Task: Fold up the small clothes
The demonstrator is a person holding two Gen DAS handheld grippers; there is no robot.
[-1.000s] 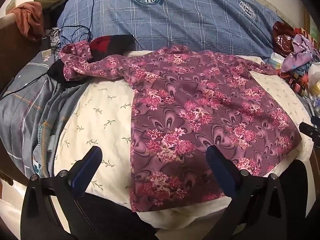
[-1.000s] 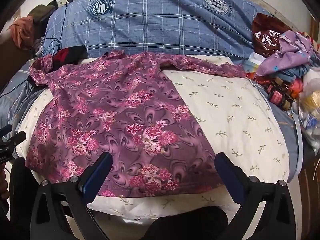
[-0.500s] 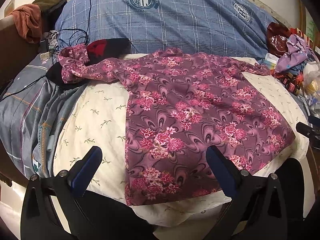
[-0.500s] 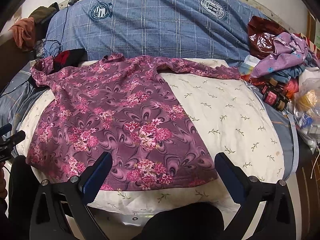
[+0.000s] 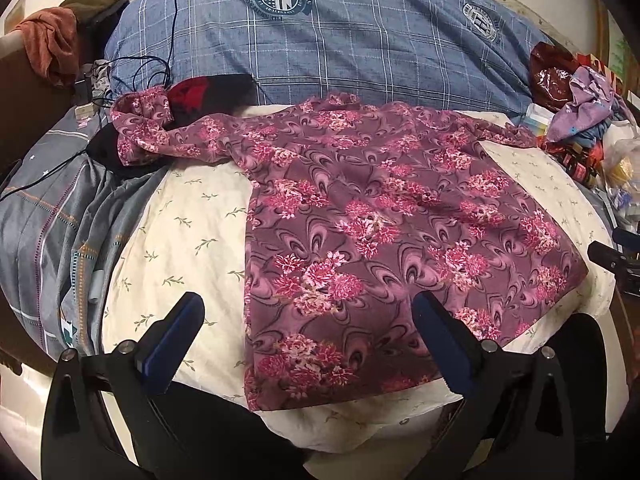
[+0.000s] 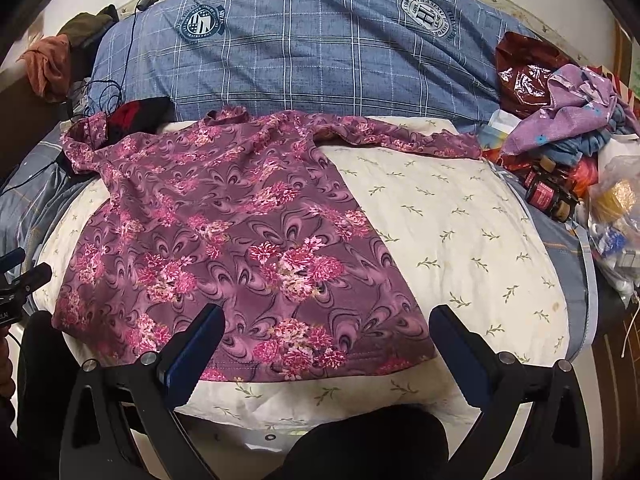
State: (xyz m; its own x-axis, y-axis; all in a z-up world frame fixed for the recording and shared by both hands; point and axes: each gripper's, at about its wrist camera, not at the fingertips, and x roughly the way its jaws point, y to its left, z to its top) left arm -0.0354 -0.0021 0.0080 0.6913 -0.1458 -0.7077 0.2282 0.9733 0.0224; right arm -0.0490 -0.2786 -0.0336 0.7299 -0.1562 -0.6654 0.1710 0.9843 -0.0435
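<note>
Floral purple top [image 5: 384, 216] lies spread flat mid-frame on cream leaf-print pillow [image 5: 192, 232], likely laid out for the first fold. Left gripper [image 5: 308, 320] and right gripper [image 6: 328, 332] hover at lower frame, jaws spread, empty. Left sleeve bunched upper left, possibly on black garment [image 5: 208, 92].
</note>
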